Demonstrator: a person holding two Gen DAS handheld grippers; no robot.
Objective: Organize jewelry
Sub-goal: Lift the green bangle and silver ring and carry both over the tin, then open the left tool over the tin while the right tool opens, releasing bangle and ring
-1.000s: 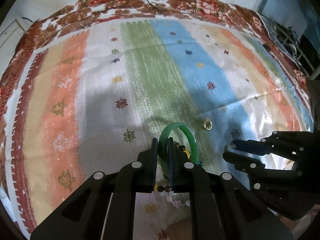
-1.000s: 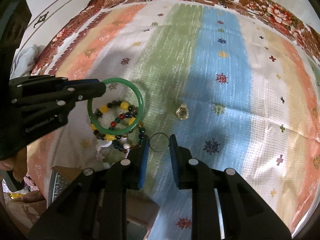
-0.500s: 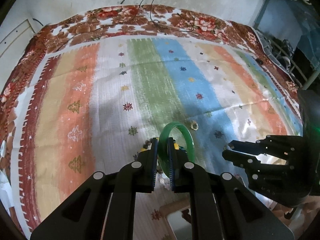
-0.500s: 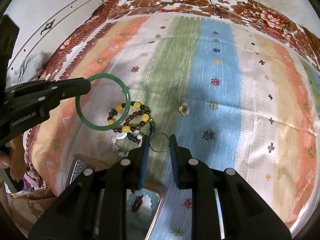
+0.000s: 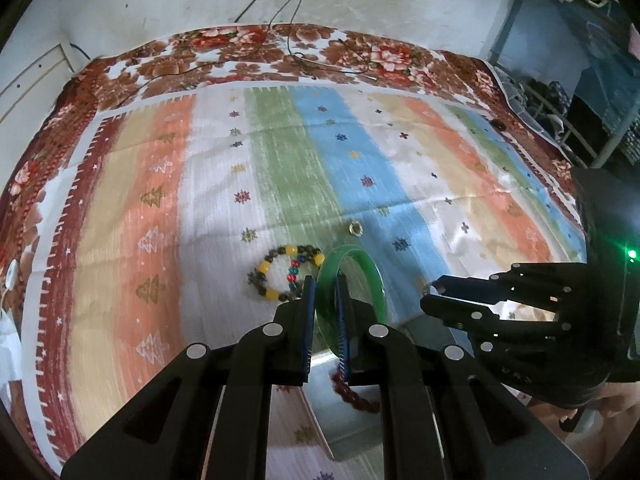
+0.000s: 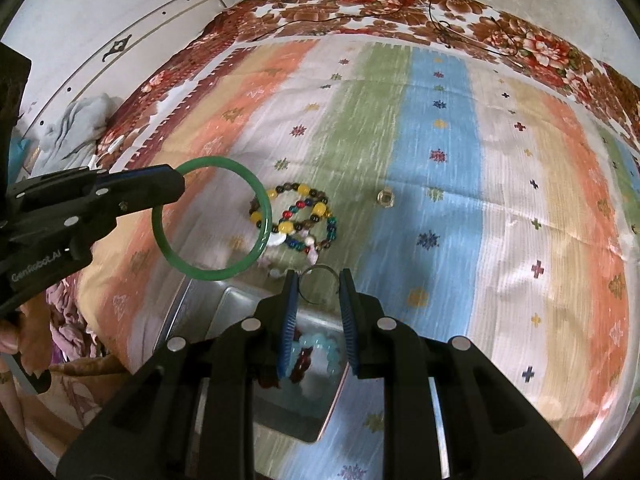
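My left gripper (image 5: 325,284) is shut on a green bangle (image 5: 374,276) and holds it in the air above the near edge of the bed; it also shows in the right wrist view (image 6: 256,196). My right gripper (image 6: 318,280) is shut on a thin metal ring (image 6: 318,270) between its fingertips. Beaded bracelets (image 6: 300,216) lie in a small pile on the striped sheet, also seen in the left wrist view (image 5: 286,272). A small gold ring (image 6: 385,197) lies to their right. A metal tray (image 6: 240,304) below both grippers holds a pale blue bracelet (image 6: 326,350) and a dark red one (image 5: 356,394).
The striped bedsheet (image 5: 360,168) covers a floral blanket (image 5: 260,52). Cables (image 5: 296,20) run down the wall onto the far edge. A grey cloth (image 6: 76,128) lies at the left bedside. Furniture (image 5: 560,100) stands at the right.
Both grippers have pulled back and up from the sheet with their loads. The green bangle is lifted off the bead pile. The metal tray has come into view beneath them.
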